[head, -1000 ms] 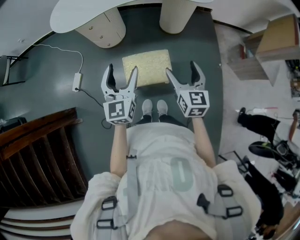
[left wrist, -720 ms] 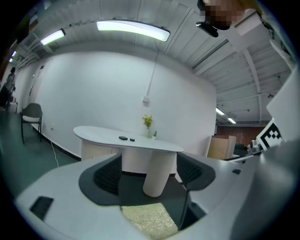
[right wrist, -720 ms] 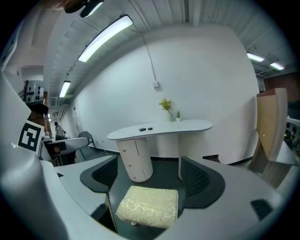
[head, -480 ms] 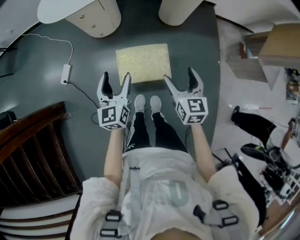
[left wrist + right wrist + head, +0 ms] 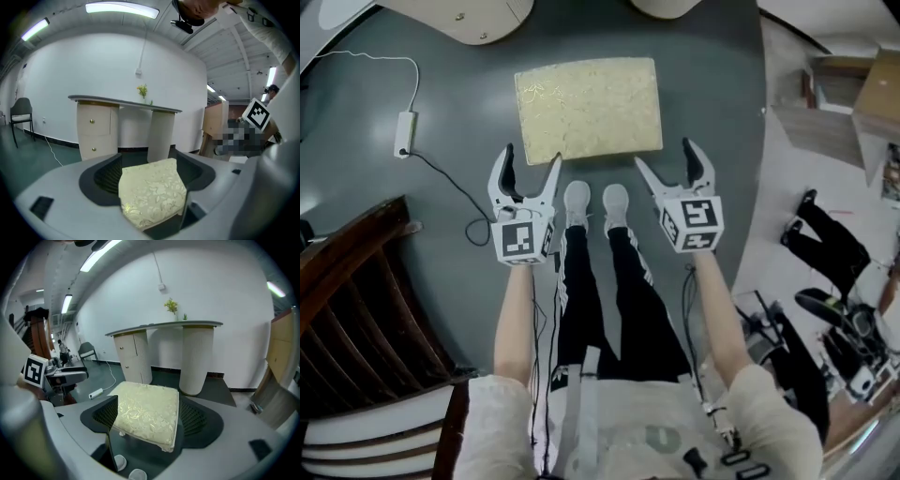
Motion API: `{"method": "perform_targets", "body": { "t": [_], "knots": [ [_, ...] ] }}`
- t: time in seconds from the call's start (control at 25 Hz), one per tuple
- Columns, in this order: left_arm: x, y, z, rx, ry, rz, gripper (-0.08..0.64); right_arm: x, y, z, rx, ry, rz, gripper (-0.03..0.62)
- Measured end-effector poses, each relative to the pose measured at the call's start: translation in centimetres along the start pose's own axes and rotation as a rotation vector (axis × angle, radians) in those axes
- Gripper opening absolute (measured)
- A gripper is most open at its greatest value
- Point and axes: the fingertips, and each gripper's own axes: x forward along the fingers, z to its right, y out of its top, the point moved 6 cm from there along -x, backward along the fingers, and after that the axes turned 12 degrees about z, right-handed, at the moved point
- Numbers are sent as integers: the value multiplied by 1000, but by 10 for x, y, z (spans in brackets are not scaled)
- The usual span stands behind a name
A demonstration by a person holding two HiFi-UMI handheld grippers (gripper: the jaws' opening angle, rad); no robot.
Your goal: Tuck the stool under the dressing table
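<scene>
Left tool [image 5: 532,161] and right tool [image 5: 666,157] are held with jaws apart and empty, equally near the stool [image 5: 589,110] — set straight ahead on the floor [image 5: 703,84], the dressing table [image 5: 478,17] beyond it.

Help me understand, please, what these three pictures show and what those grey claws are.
No robot here: a person, seen from a head camera looking down, holds a left hand-held gripper and a right hand-held gripper, grey two-jaw claws with marker cubes. The other two pictures come from cameras riding on each gripper, looking along its jaws. Both stand open and hold nothing. Ahead on the dark grey floor stands a square stool with a cream patterned cushion, and beyond it the cream dressing table with drawers.
</scene>
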Motion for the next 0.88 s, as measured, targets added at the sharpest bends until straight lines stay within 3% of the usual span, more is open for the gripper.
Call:
{"method": "perform_targets", "body": {
  "t": [0.16,0.36,0.68,0.88],
  "knots": [
    [-2,-72,-11,28,-25,-83,345,24,-67,2,-60,-1,-69,390],
    [-15,-137,-27,26,-26,-194,345,40,-124,6,-60,-9,-142,390],
    [-21,-212,-39,26,-48,-394,346,62,-193,27,-59,-61,-270,389],
    [-28,-248,-45,31,-40,-495,345,69,-224,32,-61,-42,-371,388]
  ]
}}
